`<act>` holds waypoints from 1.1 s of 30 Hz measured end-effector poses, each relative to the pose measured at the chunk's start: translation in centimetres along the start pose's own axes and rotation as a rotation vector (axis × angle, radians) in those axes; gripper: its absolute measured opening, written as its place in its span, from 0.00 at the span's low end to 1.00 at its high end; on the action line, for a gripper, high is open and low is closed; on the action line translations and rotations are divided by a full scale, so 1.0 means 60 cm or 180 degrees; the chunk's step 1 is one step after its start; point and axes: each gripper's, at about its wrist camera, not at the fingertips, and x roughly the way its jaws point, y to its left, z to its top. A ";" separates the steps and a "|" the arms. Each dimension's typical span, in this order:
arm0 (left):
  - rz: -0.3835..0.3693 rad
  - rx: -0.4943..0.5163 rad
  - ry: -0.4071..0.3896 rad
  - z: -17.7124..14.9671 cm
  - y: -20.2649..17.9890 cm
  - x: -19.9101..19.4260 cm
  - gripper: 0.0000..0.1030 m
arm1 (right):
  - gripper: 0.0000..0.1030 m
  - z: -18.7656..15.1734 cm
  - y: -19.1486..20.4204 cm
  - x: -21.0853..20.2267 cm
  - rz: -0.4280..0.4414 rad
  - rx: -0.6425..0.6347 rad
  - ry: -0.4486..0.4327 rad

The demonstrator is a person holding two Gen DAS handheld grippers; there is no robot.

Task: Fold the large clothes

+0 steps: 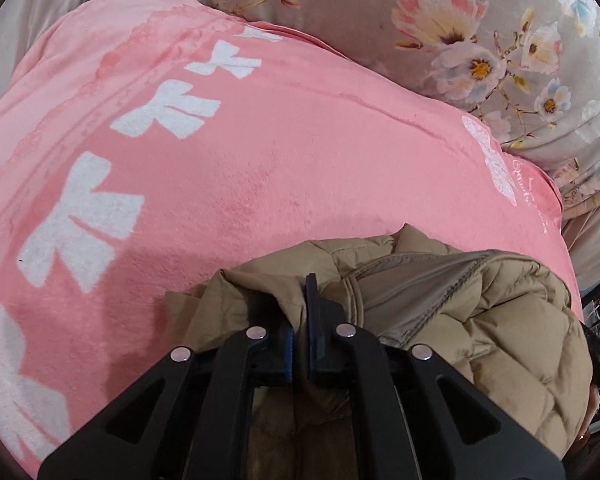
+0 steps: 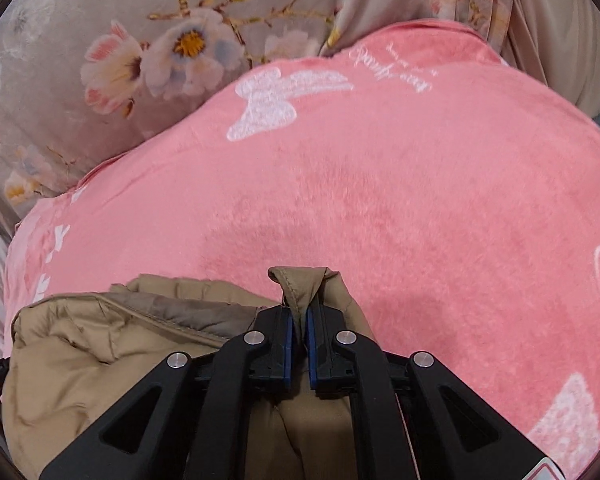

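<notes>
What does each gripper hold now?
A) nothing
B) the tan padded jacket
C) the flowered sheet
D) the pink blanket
B: the left gripper and the right gripper are both shut on folds of the tan padded jacket, which lies over the pink blanket.

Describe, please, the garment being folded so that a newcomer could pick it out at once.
Find the pink blanket with white butterflies, spread over the flowered bedding. At its near edge lies a tan quilted jacket, pinched by the left gripper and right gripper. It is the only puffy, stitched, plain item there.
</notes>
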 end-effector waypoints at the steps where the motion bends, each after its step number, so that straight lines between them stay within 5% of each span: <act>1: -0.0012 0.0000 -0.0025 -0.003 0.001 0.003 0.05 | 0.04 -0.001 -0.004 0.005 0.0023 0.0038 0.0031; 6: -0.0063 -0.0014 -0.0161 -0.015 0.004 0.011 0.05 | 0.04 -0.004 -0.005 0.014 0.0072 0.0095 0.0062; 12: -0.0401 -0.0296 -0.0179 -0.014 0.036 0.006 0.06 | 0.09 -0.001 -0.011 0.014 0.0188 0.0154 0.0105; 15: -0.0550 -0.0504 -0.0125 -0.002 0.061 -0.034 0.08 | 0.27 0.013 -0.030 -0.021 0.0312 0.0242 0.0092; 17: -0.0617 -0.0492 -0.0191 0.010 0.070 -0.091 0.11 | 0.52 0.023 -0.052 -0.080 0.0255 0.0283 -0.0186; 20: -0.0504 -0.0218 -0.0422 0.030 0.061 -0.181 0.17 | 0.53 0.033 -0.074 -0.161 0.0204 0.0273 -0.0480; 21: -0.0396 -0.0147 -0.0540 0.035 0.057 -0.207 0.34 | 0.53 0.034 -0.073 -0.180 0.0206 0.0229 -0.0545; 22: -0.0117 -0.0089 -0.0794 0.040 0.052 -0.243 0.65 | 0.53 0.034 -0.066 -0.204 0.0207 0.0135 -0.0620; 24: 0.0327 0.0012 -0.1369 0.046 0.040 -0.312 0.76 | 0.52 0.028 -0.036 -0.236 0.0231 -0.0085 -0.0697; 26: 0.0372 0.0089 -0.1547 0.056 0.021 -0.350 0.75 | 0.44 0.016 0.005 -0.256 0.0302 -0.0276 -0.0706; 29: 0.0060 0.0204 -0.1387 0.061 -0.037 -0.350 0.74 | 0.37 -0.004 0.106 -0.258 0.0482 -0.0681 -0.0571; 33: -0.0125 0.0611 -0.0797 0.032 -0.166 -0.238 0.64 | 0.30 -0.034 0.240 -0.201 0.0490 -0.1155 -0.0395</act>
